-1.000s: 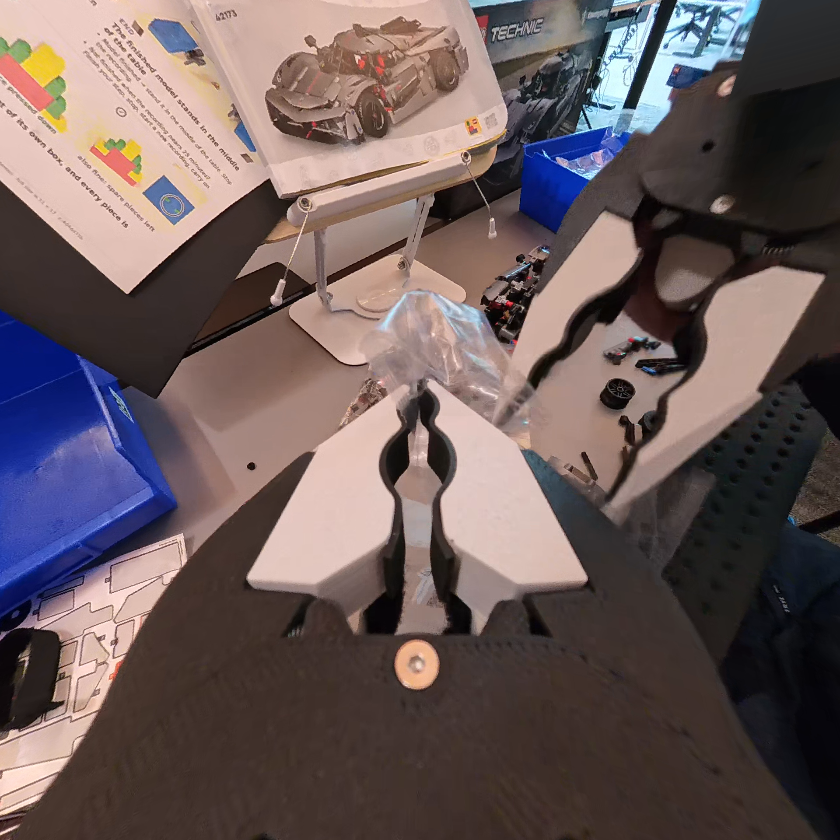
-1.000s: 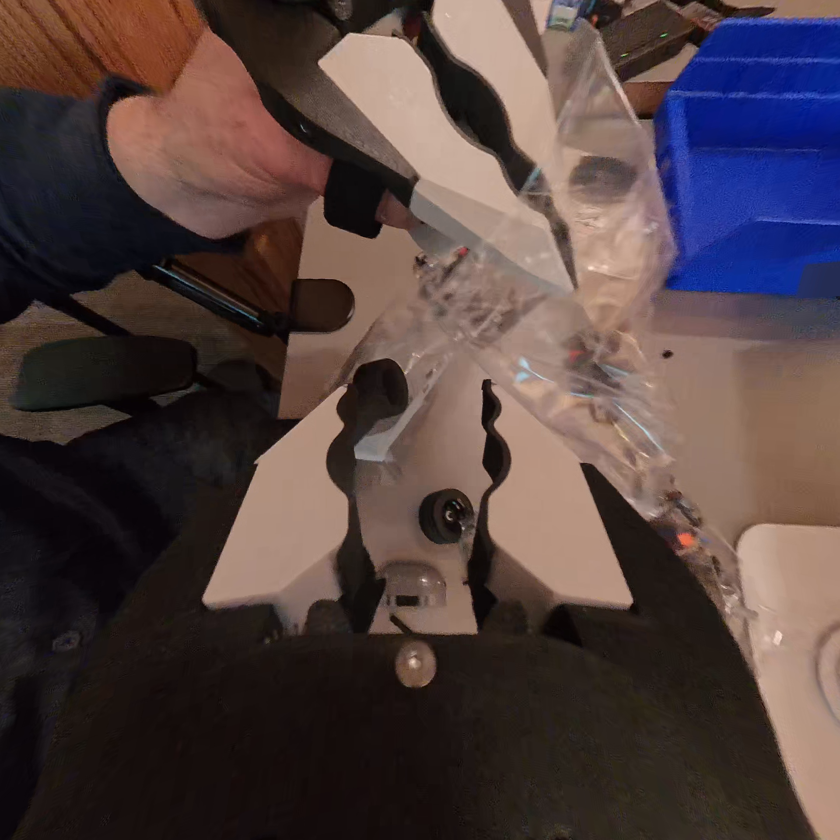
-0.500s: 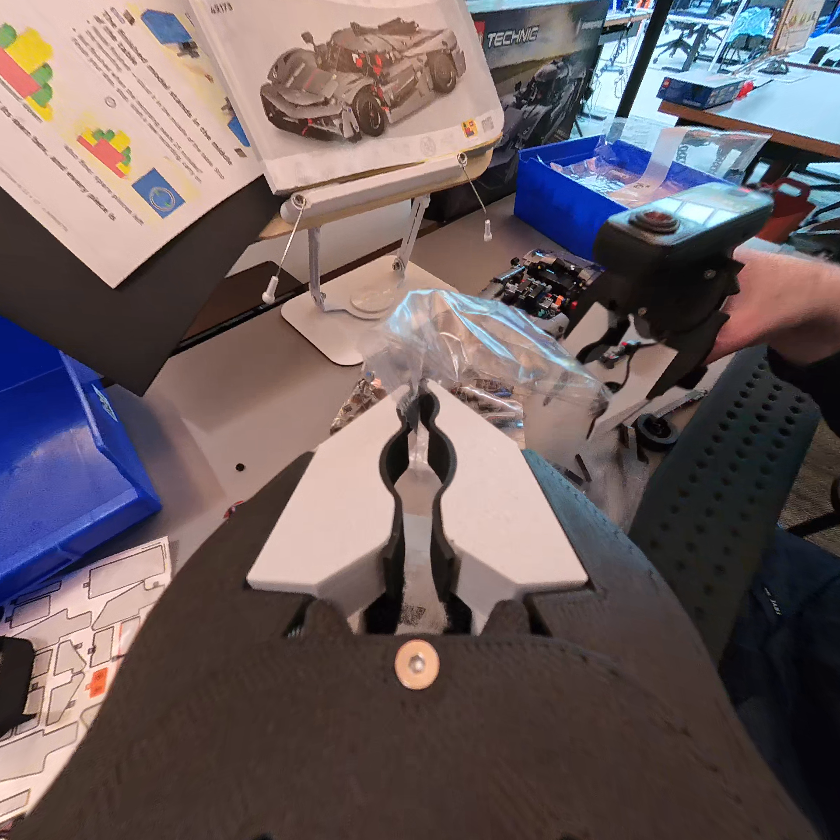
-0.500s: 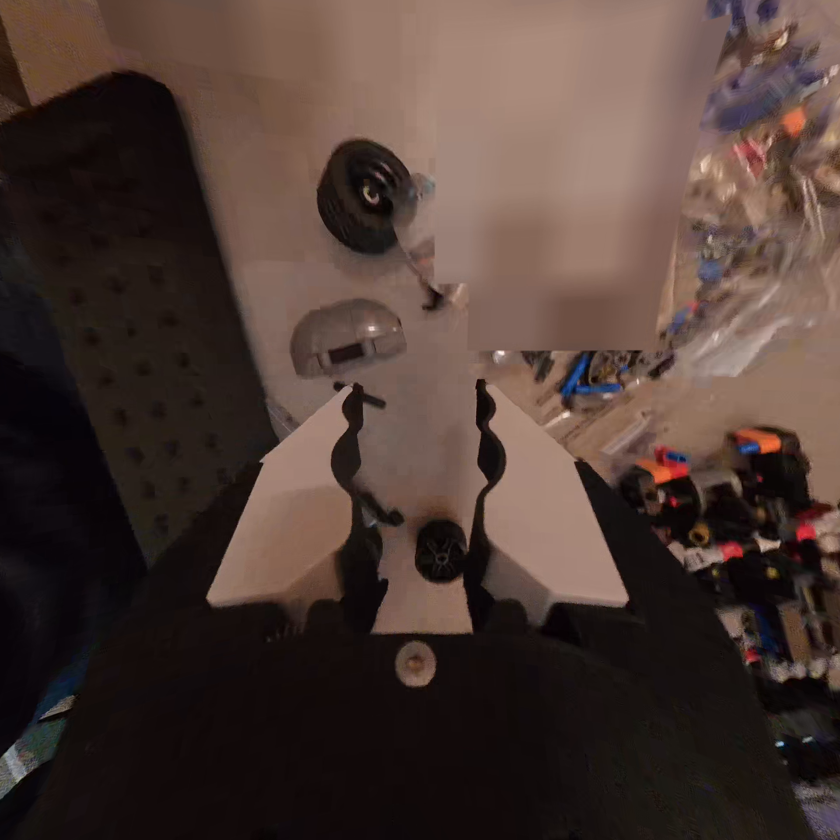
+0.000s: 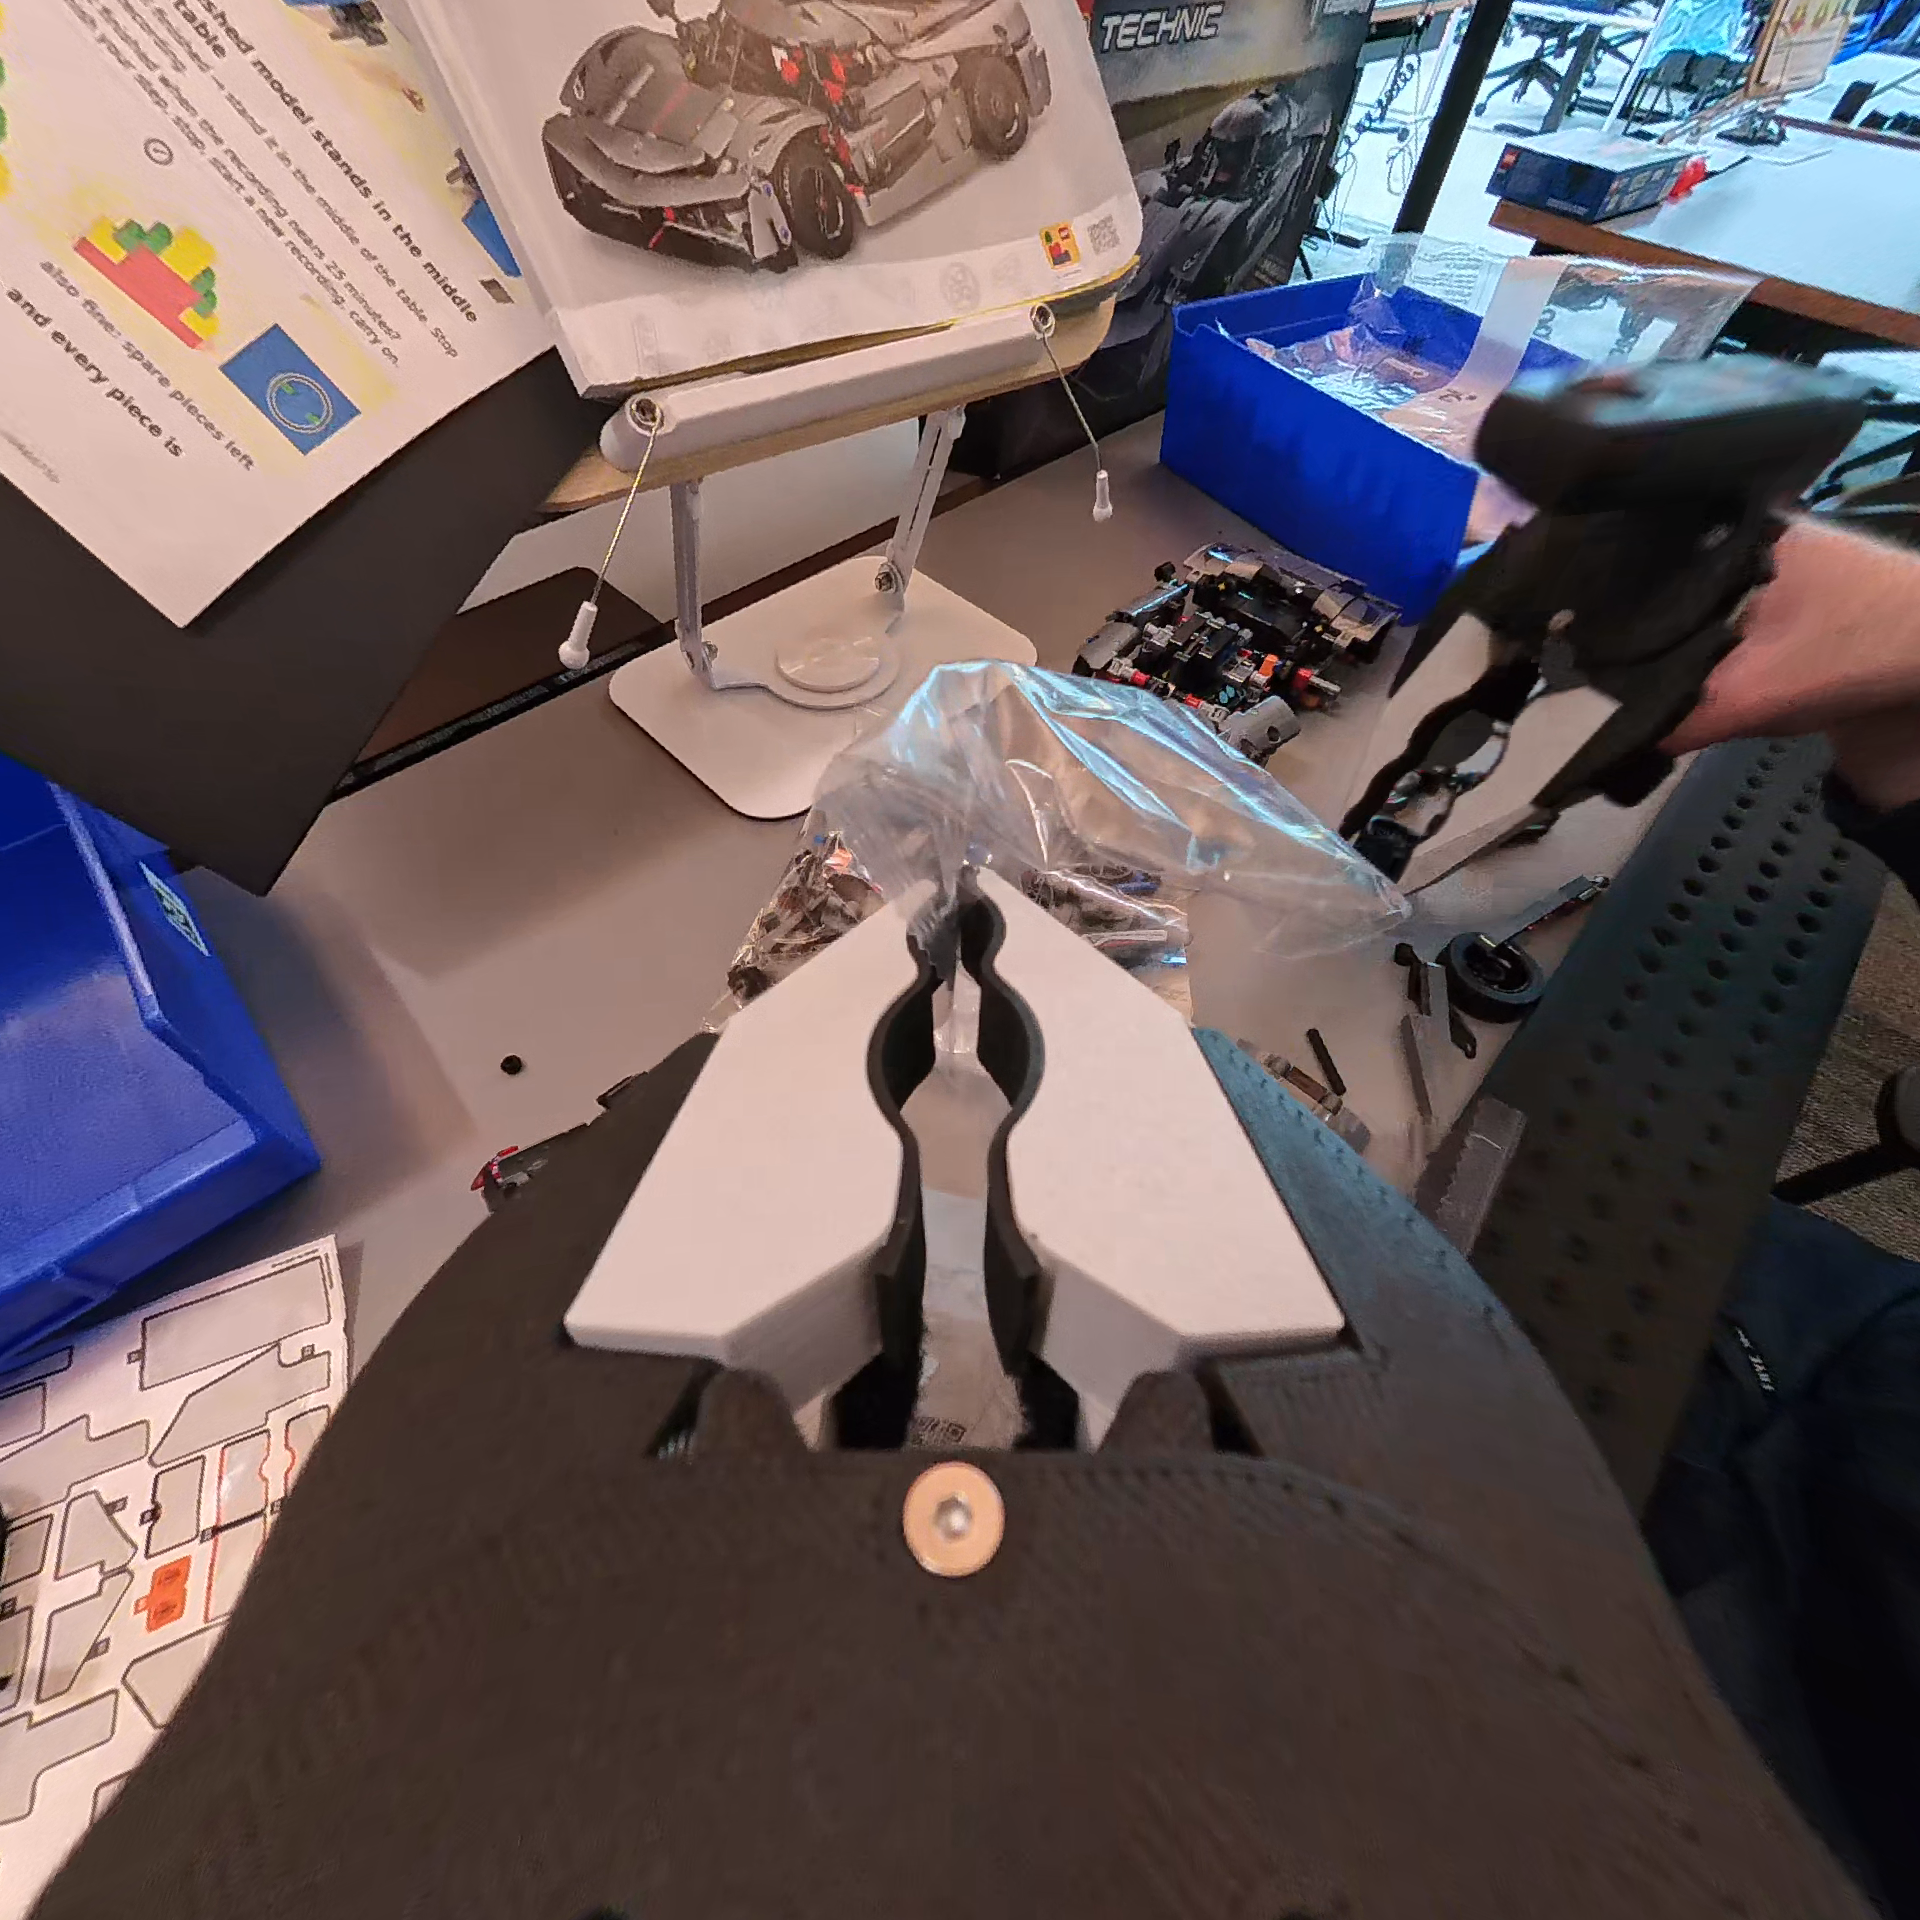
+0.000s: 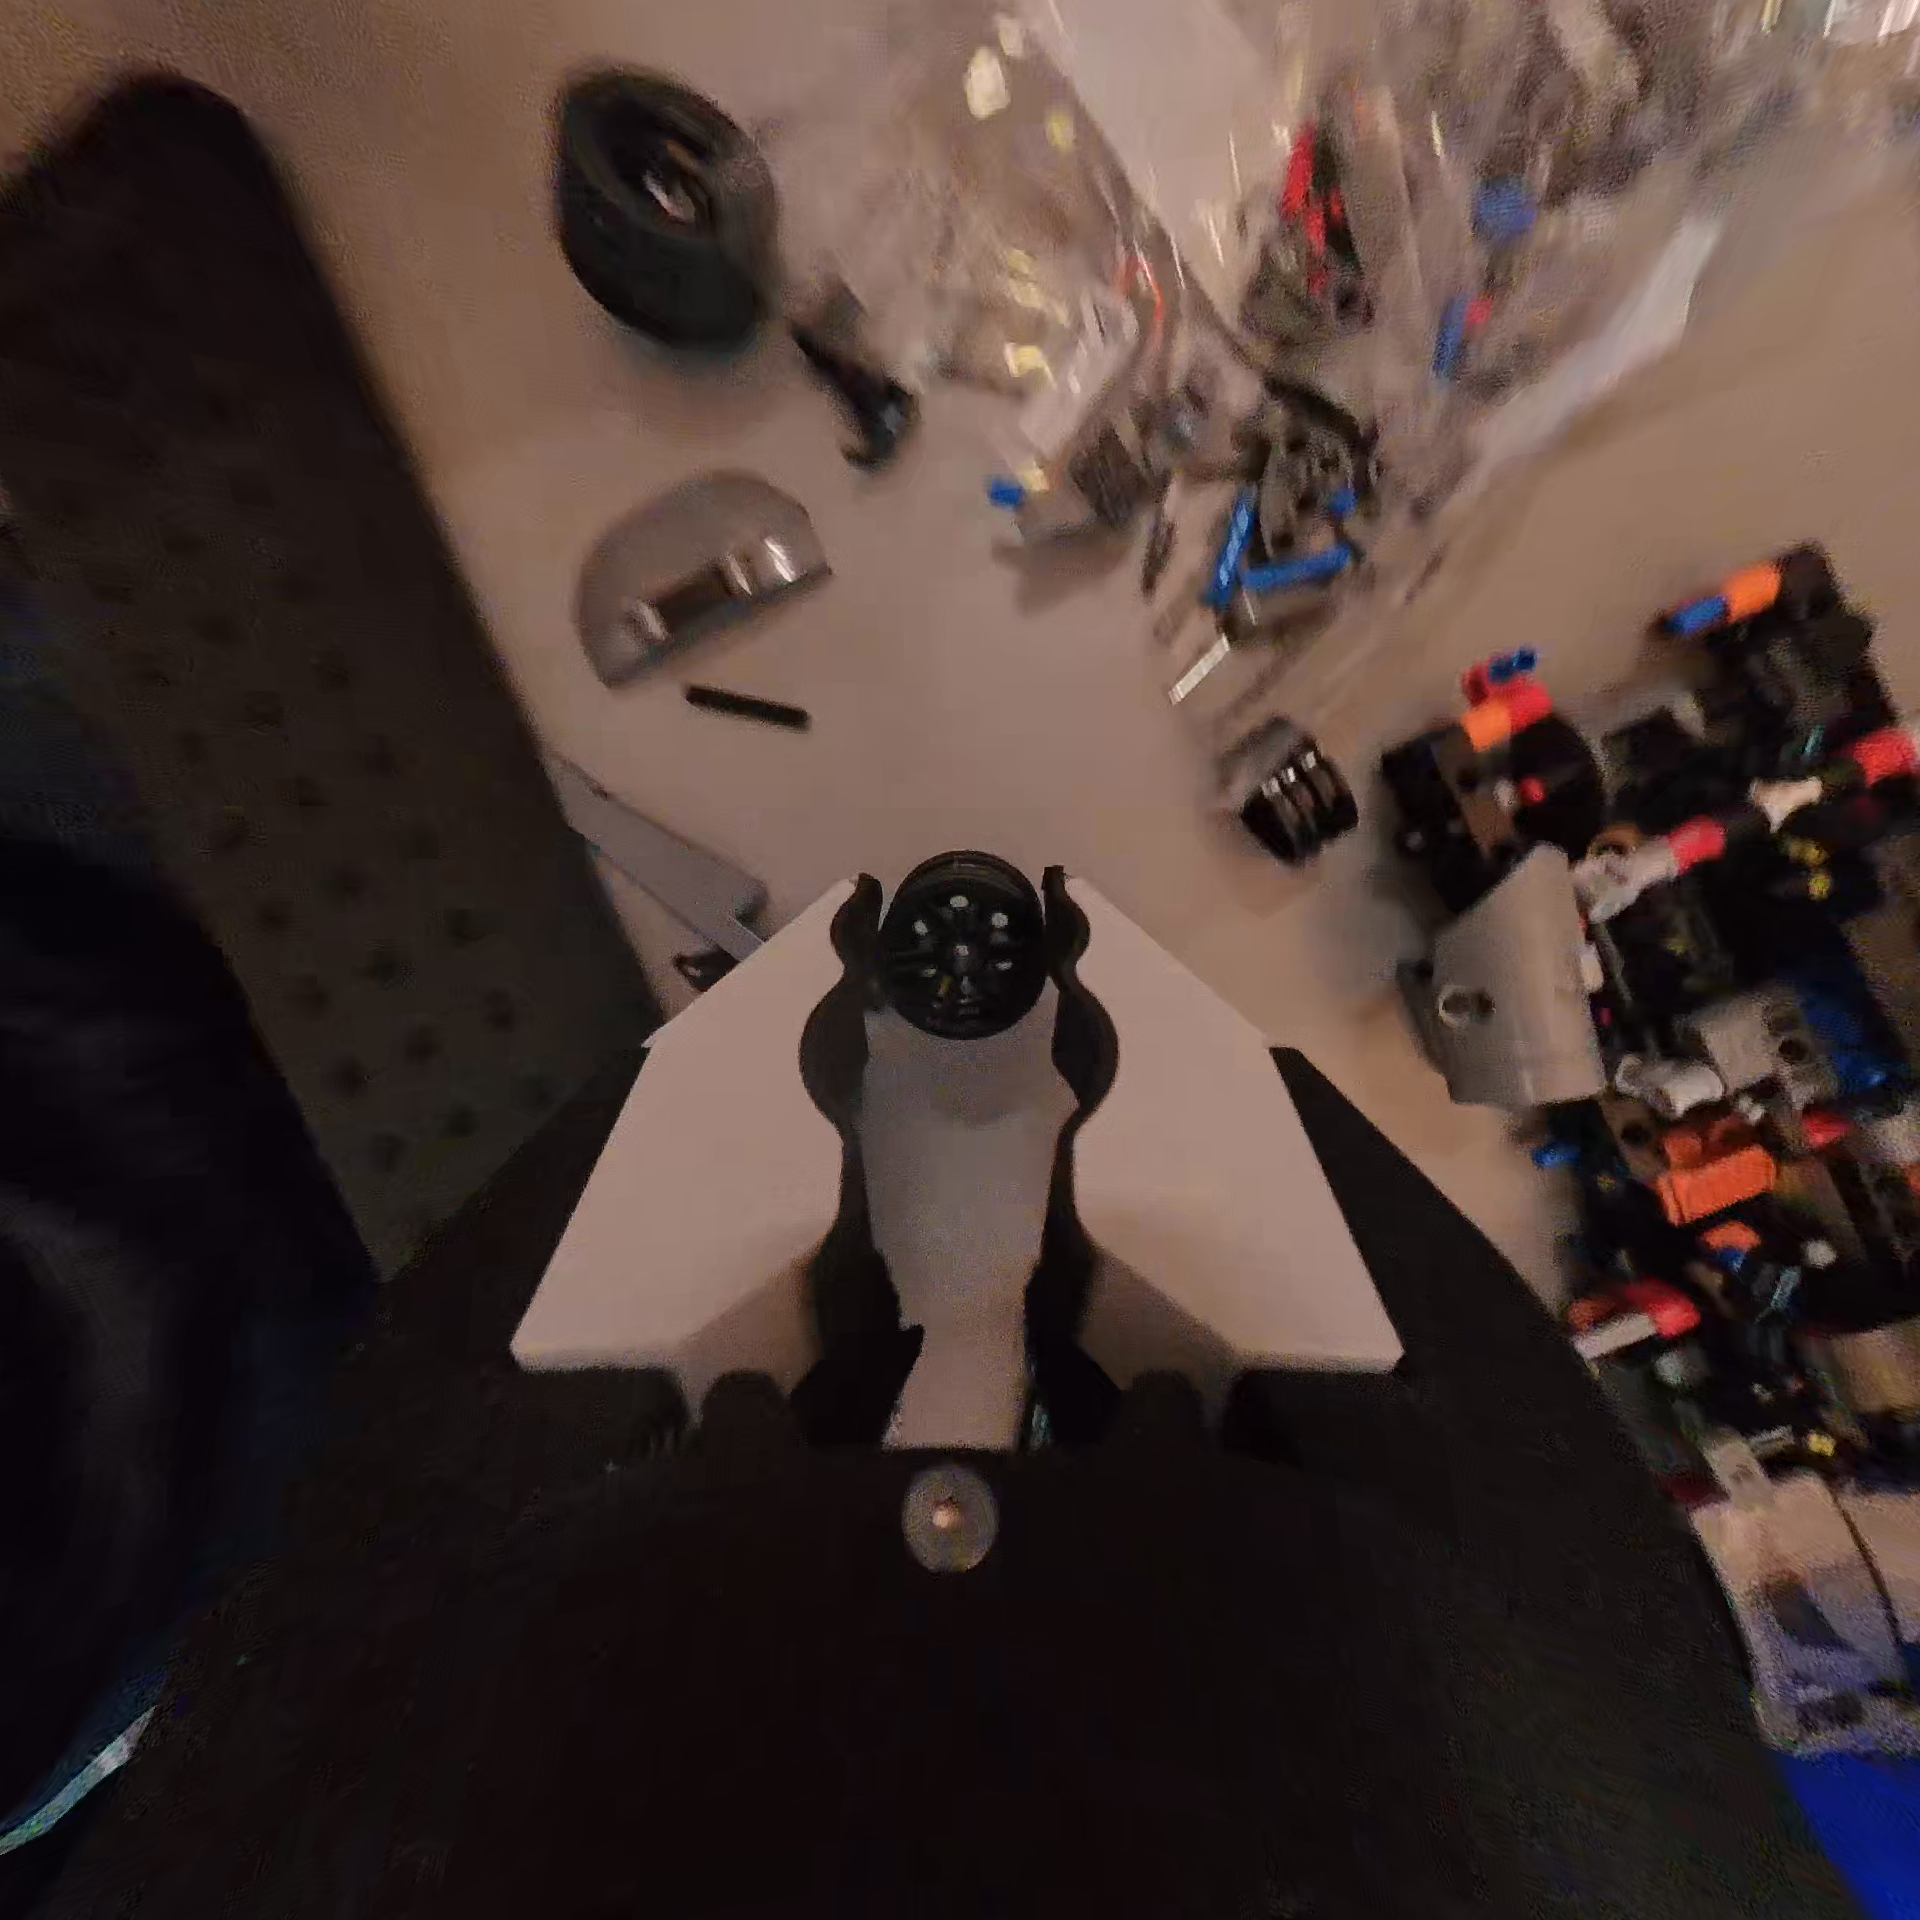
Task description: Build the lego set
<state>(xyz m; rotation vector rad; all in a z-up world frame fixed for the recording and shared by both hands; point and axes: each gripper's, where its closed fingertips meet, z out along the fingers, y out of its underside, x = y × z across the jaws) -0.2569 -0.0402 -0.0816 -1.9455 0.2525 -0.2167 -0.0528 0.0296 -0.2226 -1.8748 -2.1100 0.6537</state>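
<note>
My left gripper (image 5: 956, 906) is shut on the edge of a clear plastic bag (image 5: 1091, 790) that holds small pieces and rests on the grey table (image 5: 499, 935). My right gripper (image 6: 958, 902) points down at the table, and its tips are closed on a black wheel rim (image 6: 961, 961). In the left wrist view it (image 5: 1455, 800) hangs at the right, held by a hand (image 5: 1808, 665). The partly built car chassis (image 5: 1236, 634) lies behind the bag; it also shows in the right wrist view (image 6: 1714, 987).
A black tyre (image 6: 665, 223), a grey curved panel (image 6: 701, 571), a black pin (image 6: 746, 710) and loose pieces lie near the rim. An instruction booklet (image 5: 821, 156) stands on a white stand (image 5: 810, 665). Blue bins (image 5: 1309, 447) (image 5: 114, 1049) flank the table. A perforated dark chair part (image 5: 1662, 1039) borders the right edge. Left tips to right tips: about 25 cm. To the black pin (image 6: 746, 710): right tips about 8 cm, left tips about 25 cm. Look for it in the left wrist view (image 5: 1328, 1057) too.
My right gripper has left the bag, swung down over the table and closed on the black wheel rim. My left gripper keeps hold of the bag, which has sagged to the right.
</note>
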